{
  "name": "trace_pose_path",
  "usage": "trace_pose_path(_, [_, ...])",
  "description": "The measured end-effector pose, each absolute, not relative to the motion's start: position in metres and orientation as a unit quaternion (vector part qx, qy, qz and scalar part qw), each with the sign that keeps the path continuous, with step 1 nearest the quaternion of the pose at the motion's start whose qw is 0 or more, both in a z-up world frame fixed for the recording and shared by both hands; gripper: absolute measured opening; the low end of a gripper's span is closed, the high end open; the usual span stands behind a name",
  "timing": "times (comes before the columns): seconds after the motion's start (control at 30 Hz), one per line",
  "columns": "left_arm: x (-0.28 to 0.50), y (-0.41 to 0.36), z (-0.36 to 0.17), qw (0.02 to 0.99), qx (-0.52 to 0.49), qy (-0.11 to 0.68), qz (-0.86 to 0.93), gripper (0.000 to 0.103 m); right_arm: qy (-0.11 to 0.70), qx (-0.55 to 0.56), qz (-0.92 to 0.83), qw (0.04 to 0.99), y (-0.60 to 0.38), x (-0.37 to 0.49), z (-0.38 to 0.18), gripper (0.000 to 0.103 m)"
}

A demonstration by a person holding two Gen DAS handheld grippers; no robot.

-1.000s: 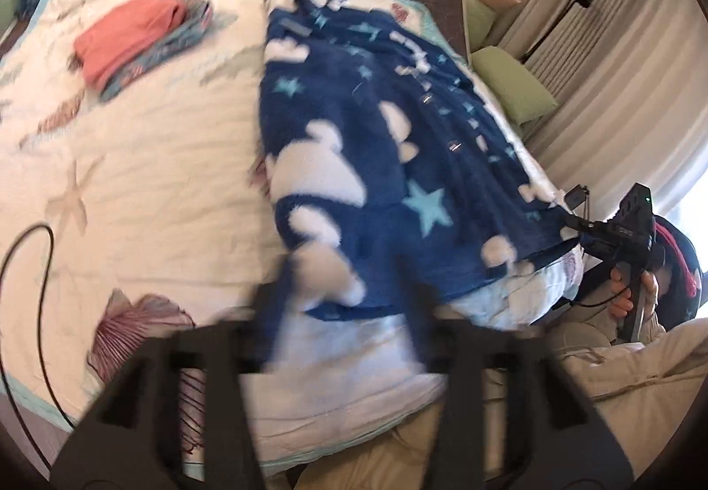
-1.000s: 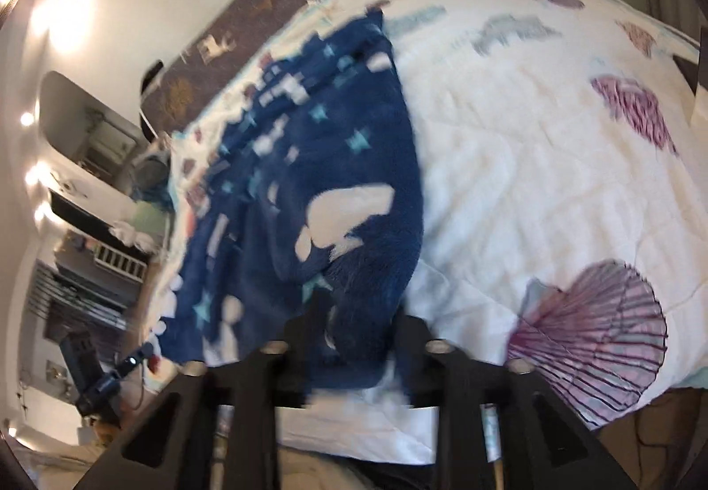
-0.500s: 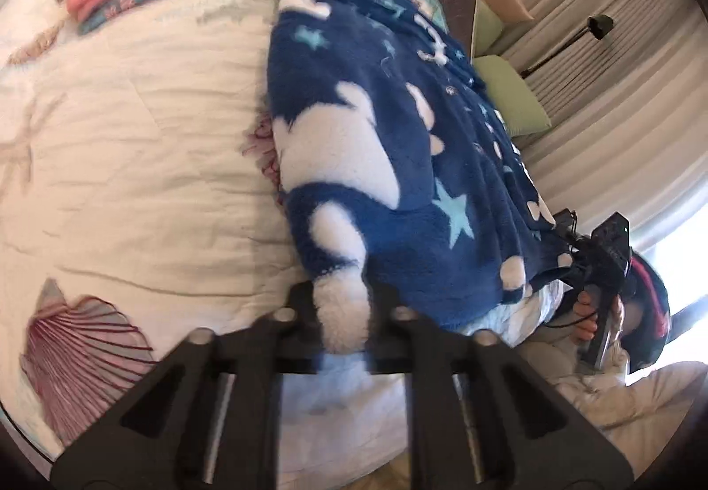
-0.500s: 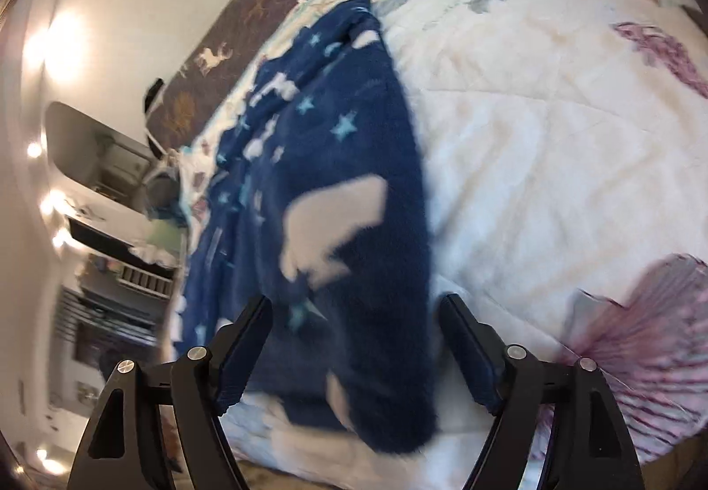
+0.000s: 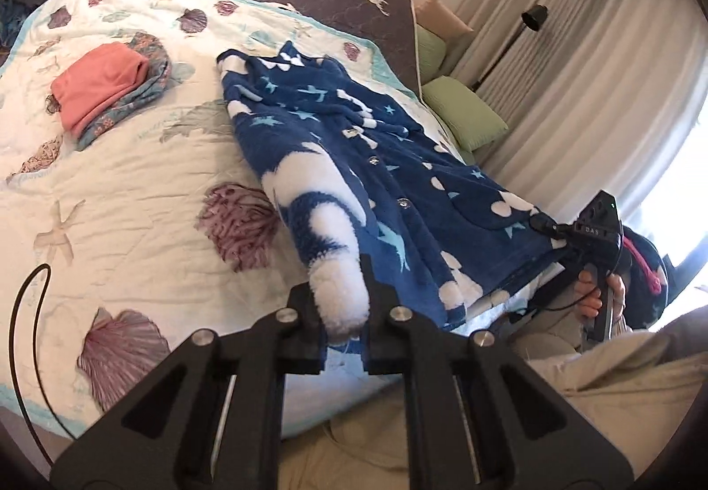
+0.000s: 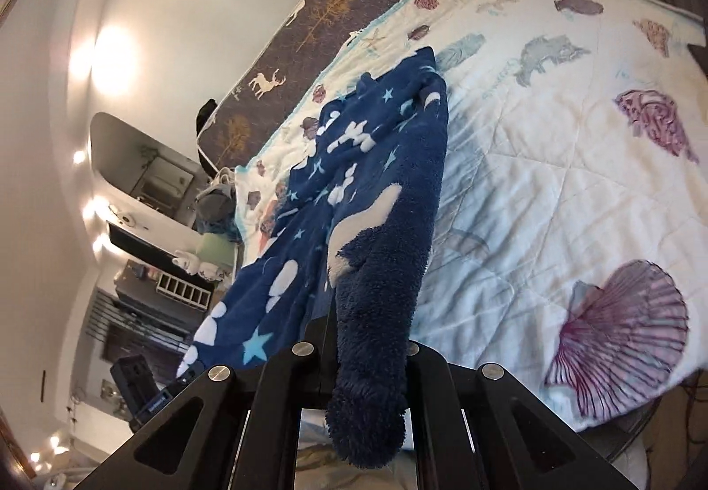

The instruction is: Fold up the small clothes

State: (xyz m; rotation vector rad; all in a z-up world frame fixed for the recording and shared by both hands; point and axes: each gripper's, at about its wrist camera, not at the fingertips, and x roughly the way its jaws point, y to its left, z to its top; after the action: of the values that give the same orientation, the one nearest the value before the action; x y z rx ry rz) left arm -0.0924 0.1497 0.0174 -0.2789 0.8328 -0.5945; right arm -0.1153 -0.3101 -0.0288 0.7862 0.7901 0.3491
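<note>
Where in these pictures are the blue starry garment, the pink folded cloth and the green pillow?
blue starry garment (image 5: 336, 123): left wrist view, on its buttoned front.
pink folded cloth (image 5: 97, 85): left wrist view, on its top layer.
green pillow (image 5: 464, 109): left wrist view, on its upper face.

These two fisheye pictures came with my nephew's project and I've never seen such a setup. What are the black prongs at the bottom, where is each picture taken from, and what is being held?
There is no robot here. A person holds a hand-held gripper in each hand, and each gripper carries a wide-angle camera looking along its two fingers. The black prongs are those fingers.

One picture looks out from the left gripper, the other from the right gripper. In the left view you can also see the right gripper from outside, in the person's hand.

Both grippers are shut on the near edge of a blue fleece garment with white clouds and stars. The rest of it lies on a bed quilt printed with seashells. Farther back sits a small pile of folded clothes, pink on top. Green pillows lie beside the bed.
</note>
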Motion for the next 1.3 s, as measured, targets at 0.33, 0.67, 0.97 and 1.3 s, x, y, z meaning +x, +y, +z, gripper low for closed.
trace_pose_path(0.33, [-0.095, 0.144, 0.074, 0.885, -0.098, 0.351, -0.289, 0.012, 0.347, 0.357, 0.172, 0.850, -0.311, -0.134, 0.018, 0.007])
trace_pose_path(0.67, [0.012, 0.138, 0.117, 0.911, -0.080, 0.298, -0.273, 0.012, 0.292, 0.331, 0.209, 0.873, -0.325, -0.030, 0.076, 0.007])
trace_pose_path(0.97, [0.160, 0.120, 0.104, 0.913, -0.083, 0.332, -0.222, 0.012, 0.309, 0.323, 0.181, 0.876, -0.340, 0.117, 0.070, 0.007])
trace_pose_path(1.3, [0.295, 0.088, 0.037, 0.892, -0.075, 0.403, -0.189, 0.012, 0.362, 0.313, 0.167, 0.862, -0.330, 0.262, 0.009, 0.008])
